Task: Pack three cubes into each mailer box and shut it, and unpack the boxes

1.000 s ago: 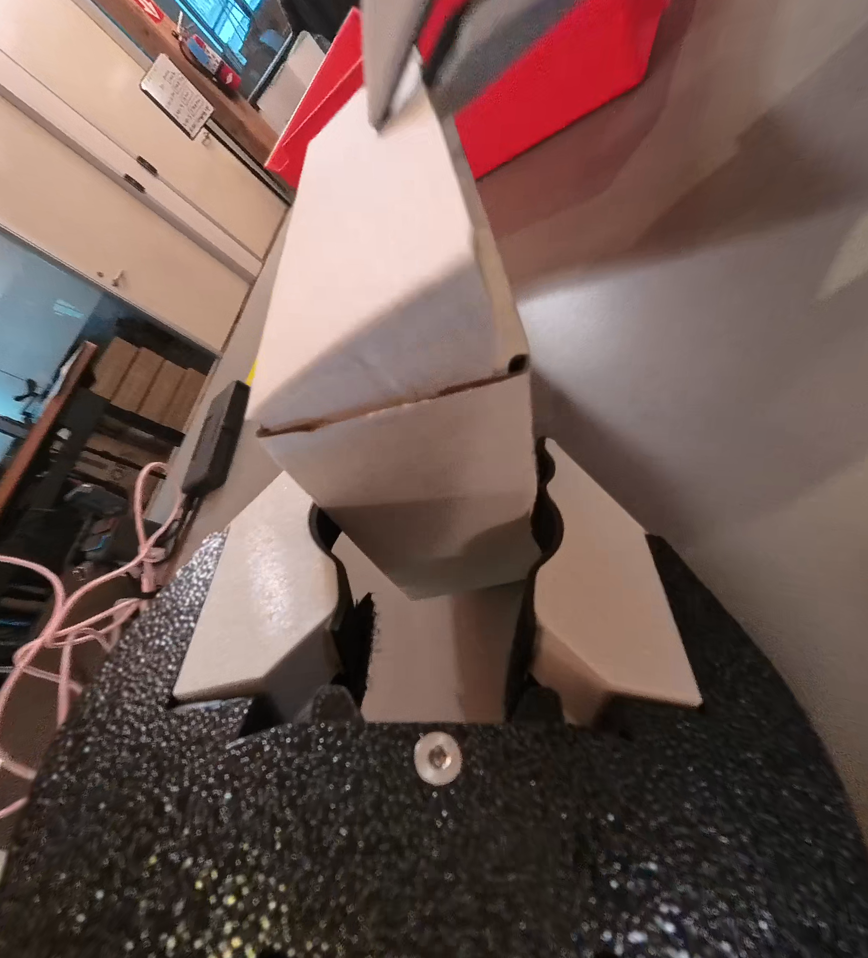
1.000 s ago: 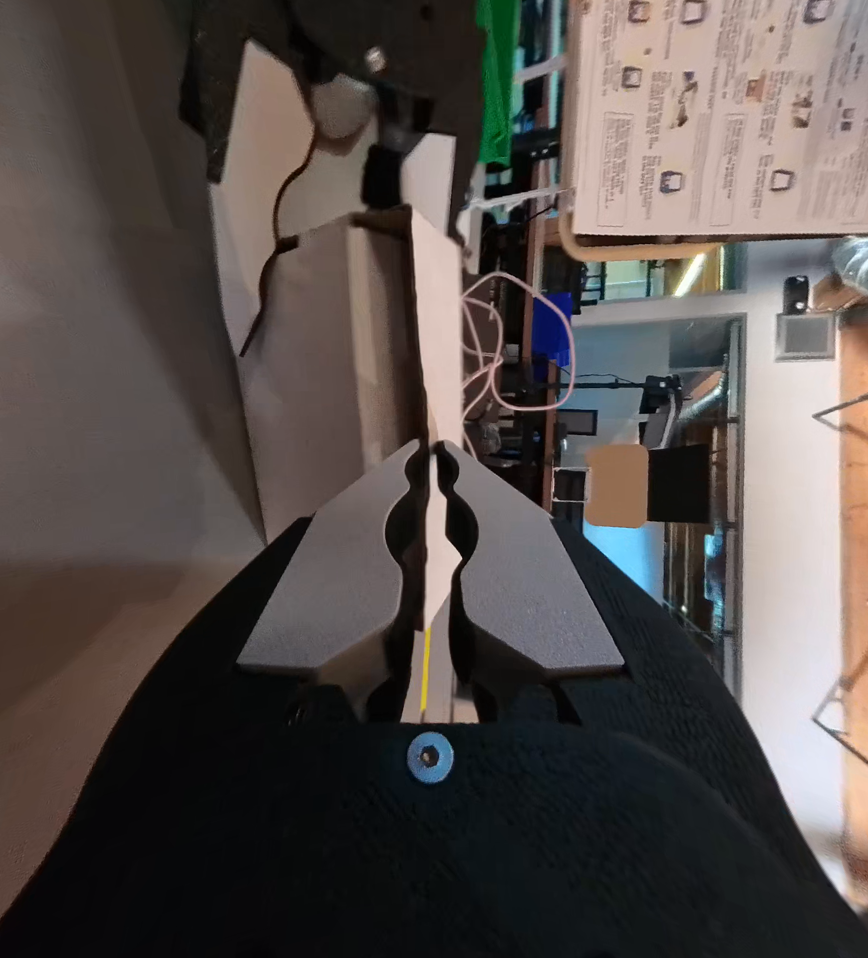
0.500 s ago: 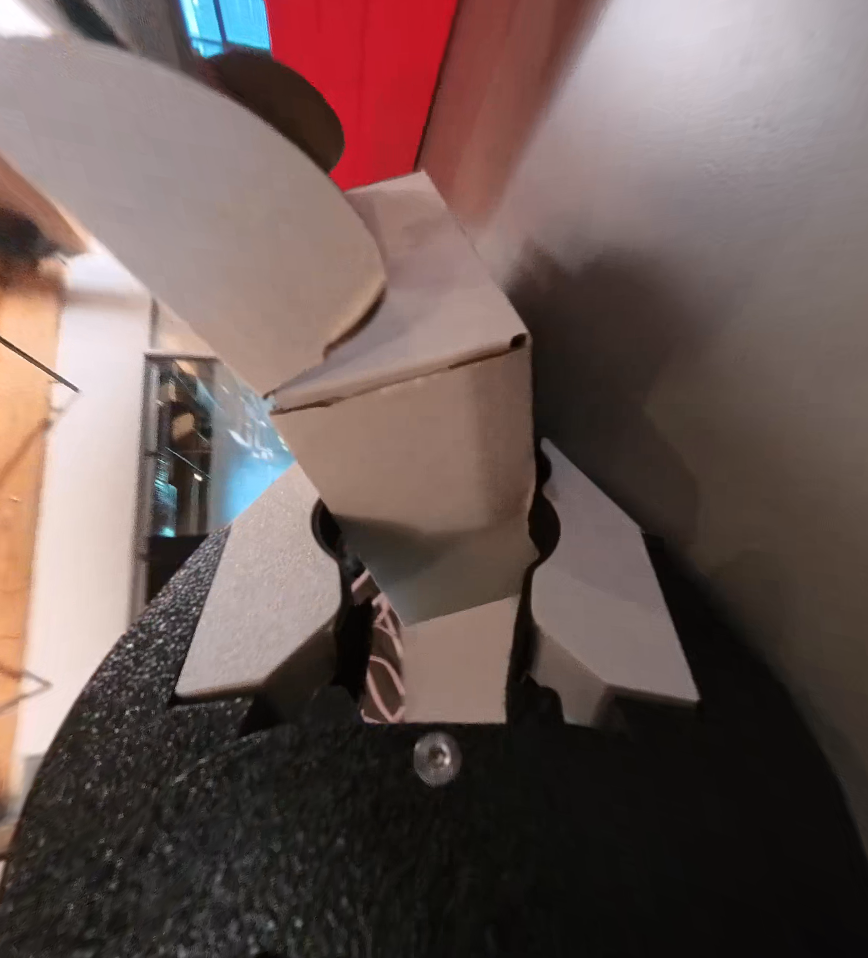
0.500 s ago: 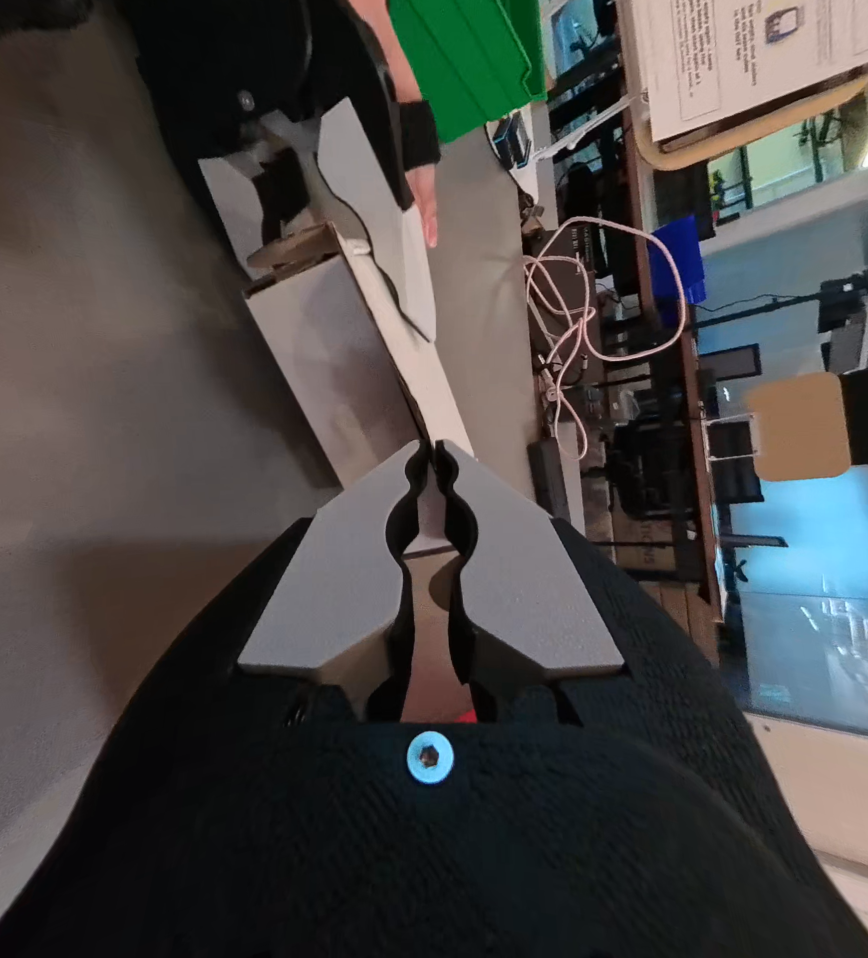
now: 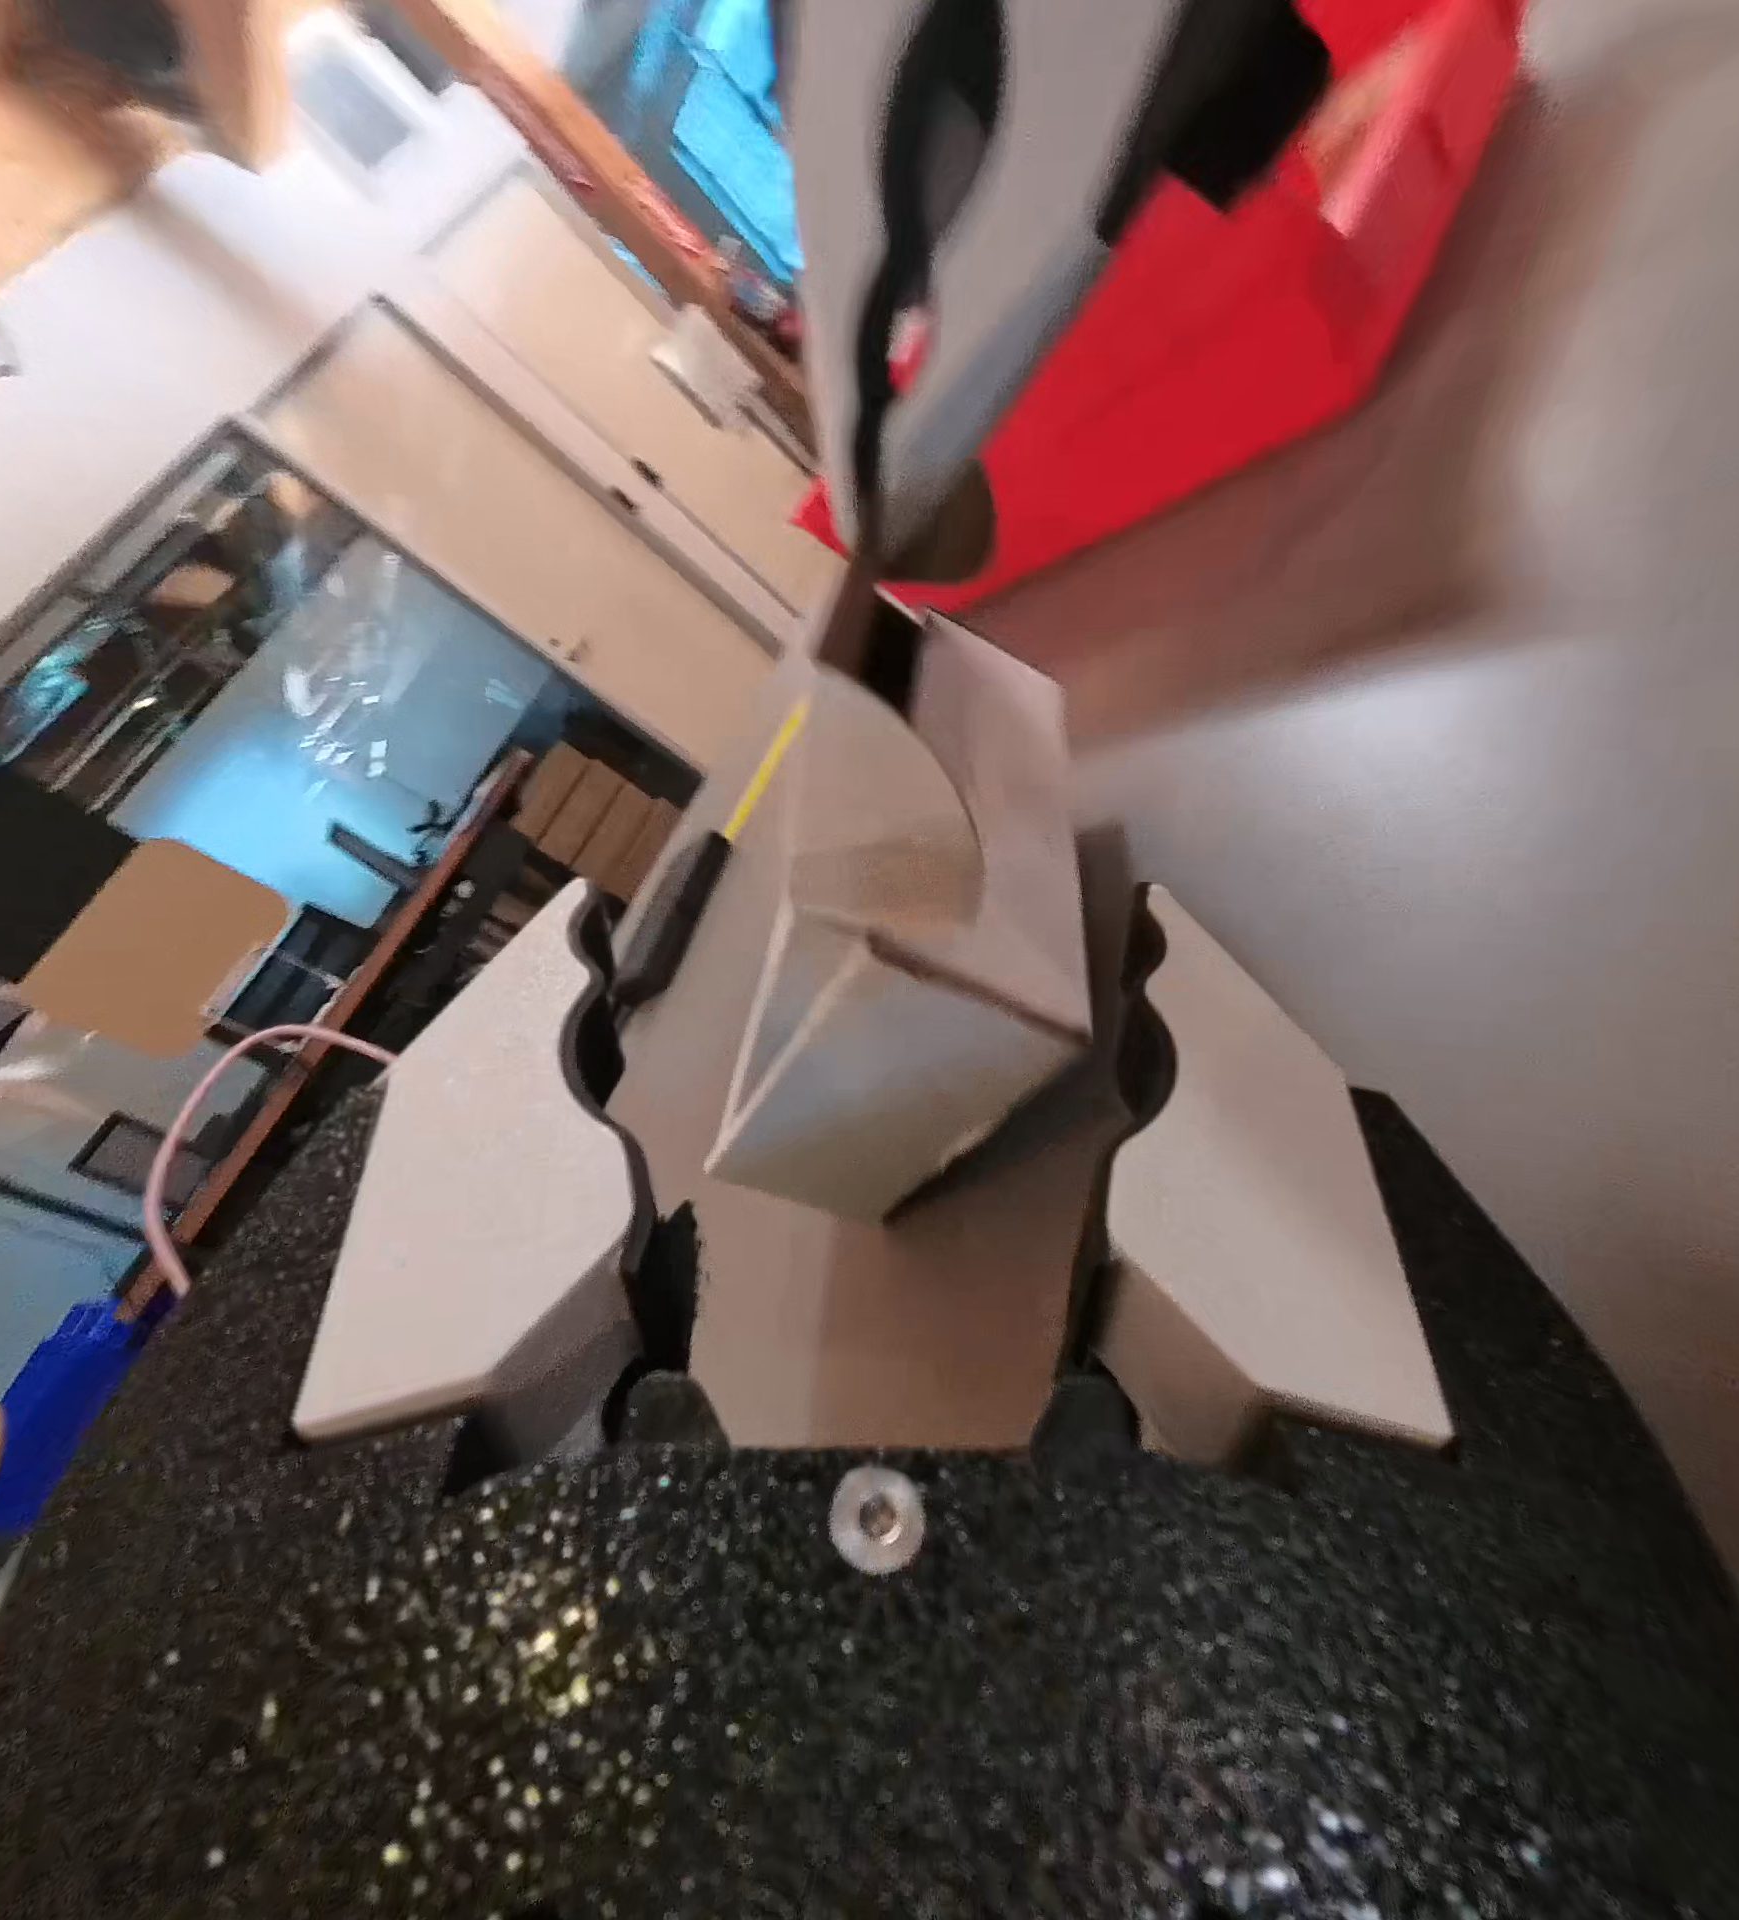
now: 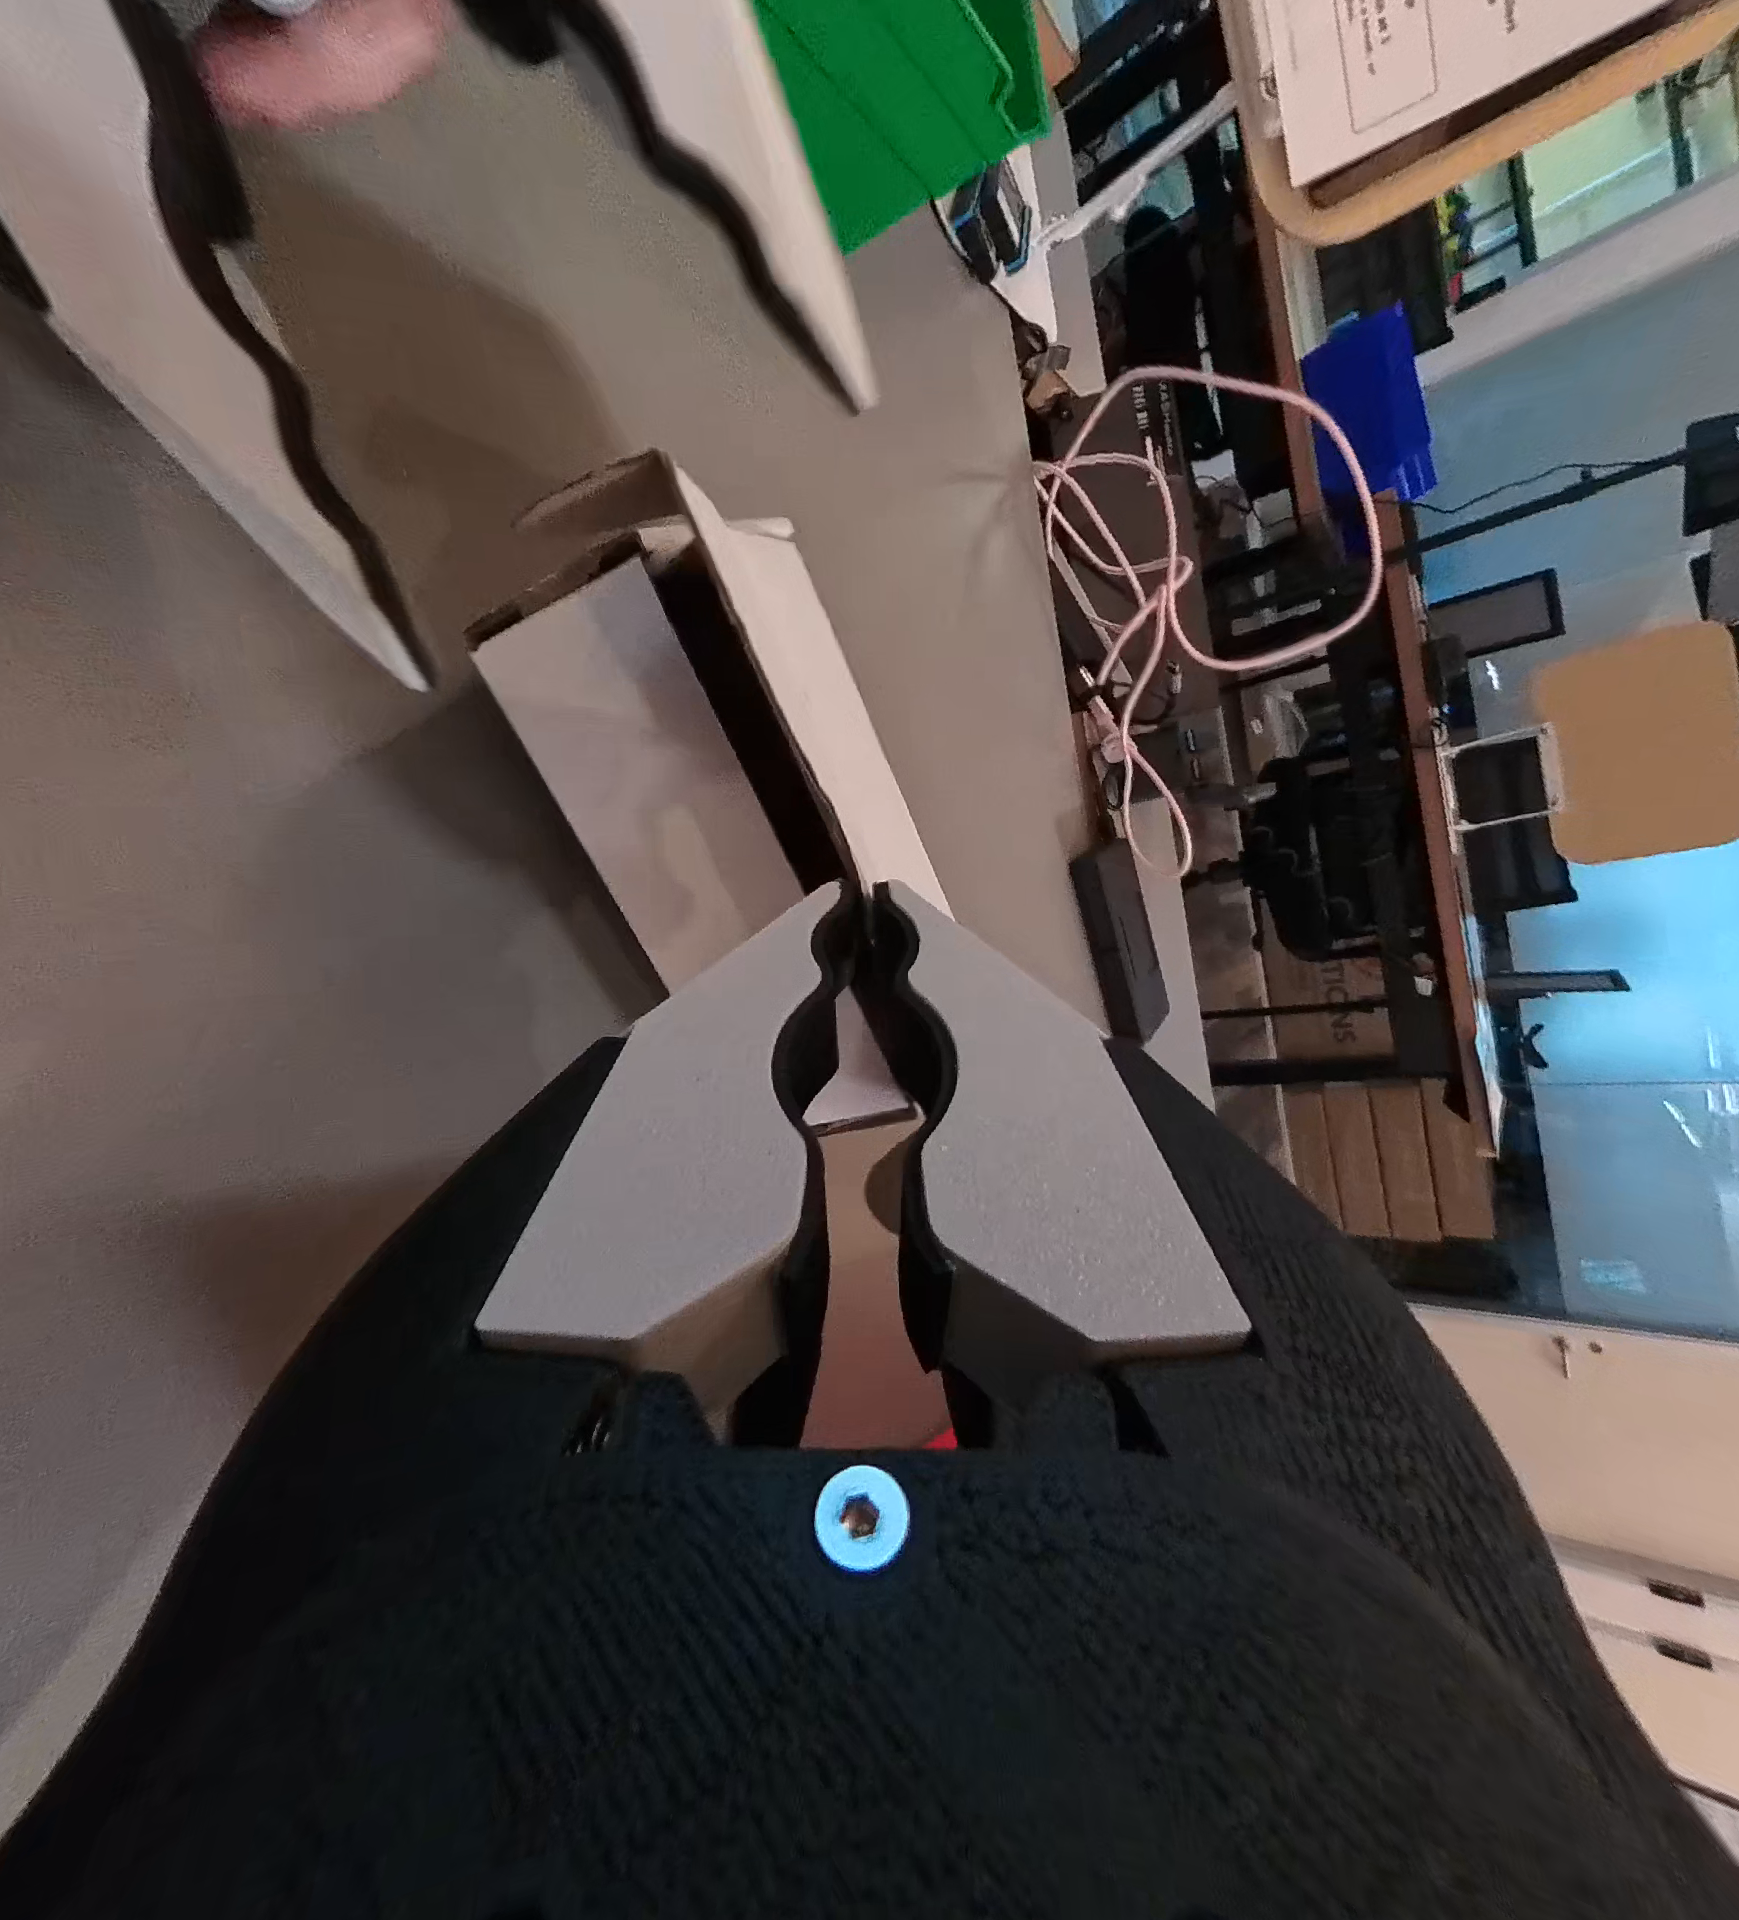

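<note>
**Box lid pinched on one side, other tool spread wide**

The right gripper [image 6: 867, 902] is clenched tight on the thin edge of a white cardboard flap, the lid of the mailer box [image 6: 636, 748]. Both its grey fingers [image 6: 699, 1143] press against the sheet, which runs straight ahead from the tips to the box. The box lies just beyond those tips on the pale table [image 6: 169, 935], its lid lifted enough to leave a dark slit along the top. I cannot see what is inside.

The left gripper [image 5: 865, 987] is spread wide. The near end of the box [image 5: 896, 1081] sits between its fingers [image 5: 491, 1143], close against the right-hand one, with clear space between it and the left-hand one, so nothing is squeezed. A curved flap stands up just ahead of it.

Past the left tool's tips the other tool hangs over the far end of the box, with a red bin [image 5: 1208, 364] behind it. Off to the right tool's right, a pink cable [image 6: 1208, 540] loops at the table edge, and a green bin [image 6: 896, 104] sits ahead beyond the box
</note>
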Demonstrator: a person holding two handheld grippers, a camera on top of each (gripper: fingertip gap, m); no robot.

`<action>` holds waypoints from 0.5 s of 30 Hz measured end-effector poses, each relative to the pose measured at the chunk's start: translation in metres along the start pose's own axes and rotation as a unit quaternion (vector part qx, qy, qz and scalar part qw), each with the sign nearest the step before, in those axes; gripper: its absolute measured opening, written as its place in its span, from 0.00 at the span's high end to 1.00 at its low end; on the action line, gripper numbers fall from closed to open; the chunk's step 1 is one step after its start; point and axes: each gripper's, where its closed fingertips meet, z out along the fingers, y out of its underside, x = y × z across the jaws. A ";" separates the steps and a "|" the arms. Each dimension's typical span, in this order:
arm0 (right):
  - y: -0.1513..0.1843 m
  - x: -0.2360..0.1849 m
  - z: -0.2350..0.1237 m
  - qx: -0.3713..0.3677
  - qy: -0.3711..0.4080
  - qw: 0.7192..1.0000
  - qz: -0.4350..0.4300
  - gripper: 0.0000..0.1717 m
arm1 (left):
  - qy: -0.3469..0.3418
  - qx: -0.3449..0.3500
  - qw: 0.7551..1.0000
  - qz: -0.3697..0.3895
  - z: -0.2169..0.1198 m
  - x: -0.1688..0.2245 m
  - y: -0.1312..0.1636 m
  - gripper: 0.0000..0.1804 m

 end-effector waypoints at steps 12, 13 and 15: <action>-0.008 0.012 -0.013 0.075 0.016 0.997 0.019 0.97 | -0.127 -0.031 0.989 0.069 0.012 -0.035 -0.030 0.90; -0.006 0.017 -0.016 0.075 0.028 0.997 0.017 0.91 | -0.133 -0.034 0.989 0.060 0.012 -0.039 -0.031 0.92; -0.006 0.031 -0.030 0.079 0.069 0.994 -0.007 0.88 | -0.143 -0.036 0.988 0.041 0.012 -0.049 -0.036 0.98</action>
